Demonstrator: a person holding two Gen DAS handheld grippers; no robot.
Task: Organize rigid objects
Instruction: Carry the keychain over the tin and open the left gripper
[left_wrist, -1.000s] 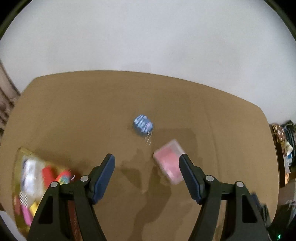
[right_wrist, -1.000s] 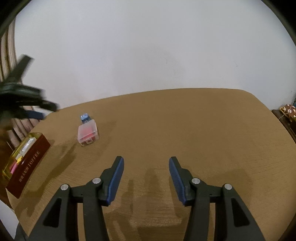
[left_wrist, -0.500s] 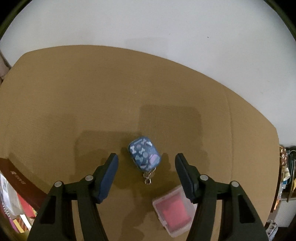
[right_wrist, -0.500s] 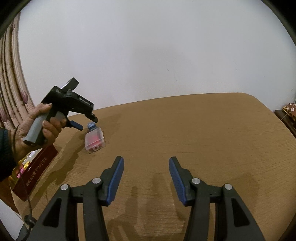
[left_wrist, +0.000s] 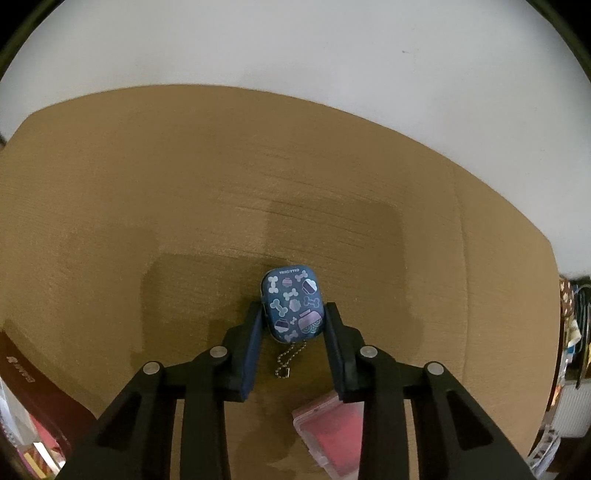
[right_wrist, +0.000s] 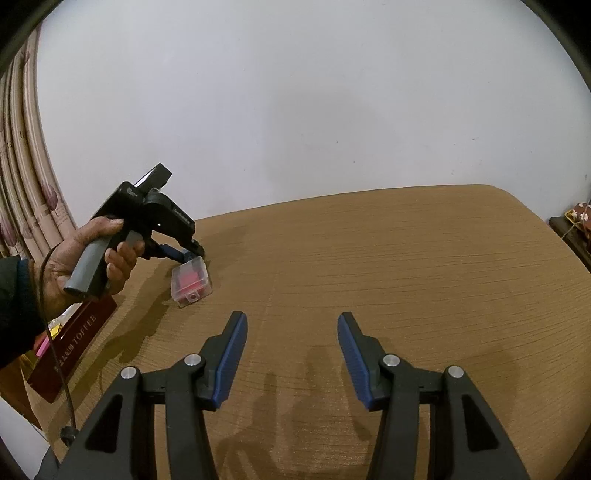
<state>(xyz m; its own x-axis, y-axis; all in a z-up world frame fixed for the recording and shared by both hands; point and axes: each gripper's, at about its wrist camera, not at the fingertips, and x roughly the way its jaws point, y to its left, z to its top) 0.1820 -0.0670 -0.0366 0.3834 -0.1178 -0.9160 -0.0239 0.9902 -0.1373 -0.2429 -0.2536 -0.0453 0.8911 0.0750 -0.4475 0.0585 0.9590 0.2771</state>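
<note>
A small blue earbud case (left_wrist: 293, 306) with bone and paw prints and a short ball chain lies on the brown table. My left gripper (left_wrist: 294, 308) is shut on the case, one finger pressed to each side. A clear plastic box with red contents (left_wrist: 328, 434) lies just below right of it; it also shows in the right wrist view (right_wrist: 191, 282), next to the left gripper (right_wrist: 184, 254). My right gripper (right_wrist: 291, 328) is open and empty over the table's near middle.
A dark red toffee box (right_wrist: 70, 350) holding several colourful items stands at the table's left edge; it also shows in the left wrist view (left_wrist: 40, 406). A curtain (right_wrist: 26, 192) hangs at far left. Cluttered furniture (left_wrist: 572, 350) stands beyond the right edge.
My left gripper has moved forward and down over the blue case and shut on it. The right gripper has not moved.
</note>
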